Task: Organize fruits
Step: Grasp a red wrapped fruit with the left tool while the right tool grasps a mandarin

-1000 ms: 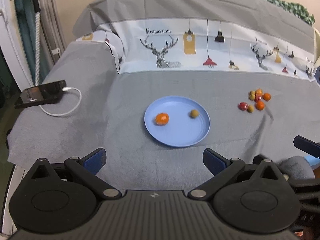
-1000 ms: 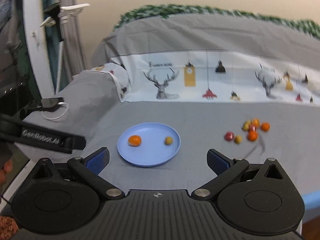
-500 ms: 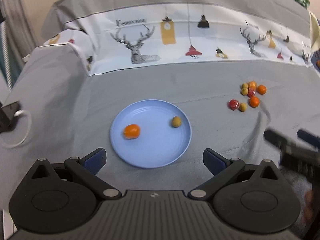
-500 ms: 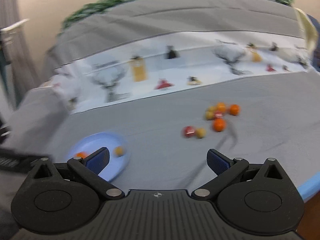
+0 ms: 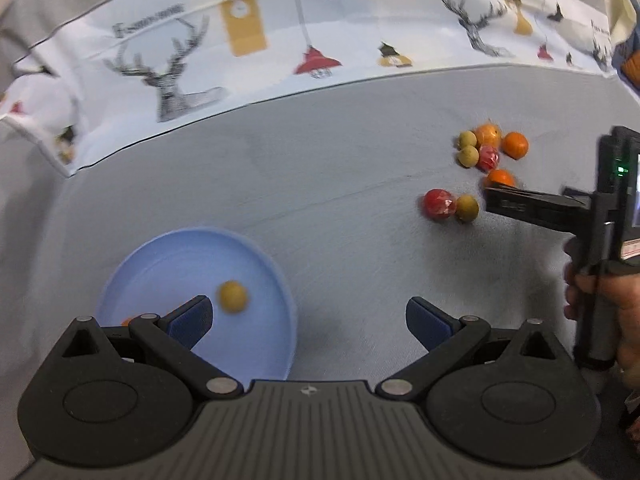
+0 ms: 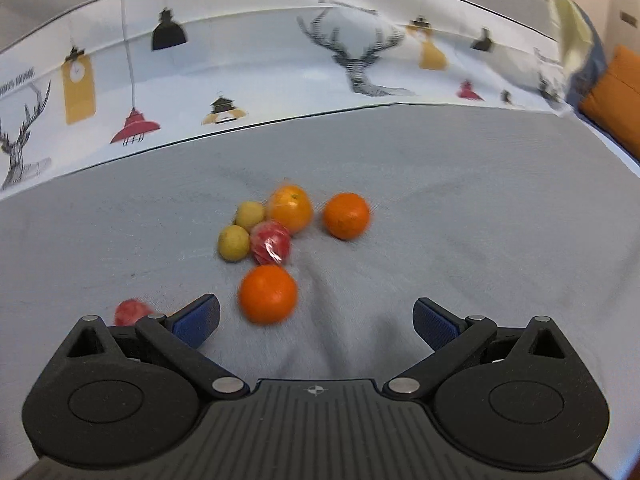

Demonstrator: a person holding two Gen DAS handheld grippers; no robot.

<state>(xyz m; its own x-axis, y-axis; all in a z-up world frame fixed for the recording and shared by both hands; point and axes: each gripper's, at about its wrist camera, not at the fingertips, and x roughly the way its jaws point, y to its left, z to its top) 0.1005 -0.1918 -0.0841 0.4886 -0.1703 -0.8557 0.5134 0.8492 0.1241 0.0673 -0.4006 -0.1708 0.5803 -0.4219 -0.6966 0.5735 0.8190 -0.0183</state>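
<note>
The left claw (image 5: 308,318) was spread wide and held nothing. It hung over the near edge of the blue plate (image 5: 168,256). A little yellow-green fruit (image 5: 232,297) sat on the plate, just past the left finger. The right claw (image 6: 316,320) was spread wide too, with nothing in it. An orange (image 6: 267,294) lay on the gray bed cover (image 6: 460,216) between its fingers, closer to the left one. A red fruit (image 6: 129,312) peeked out beside that finger. Farther back, more fruits sat together in a bunch (image 6: 276,220).
</note>
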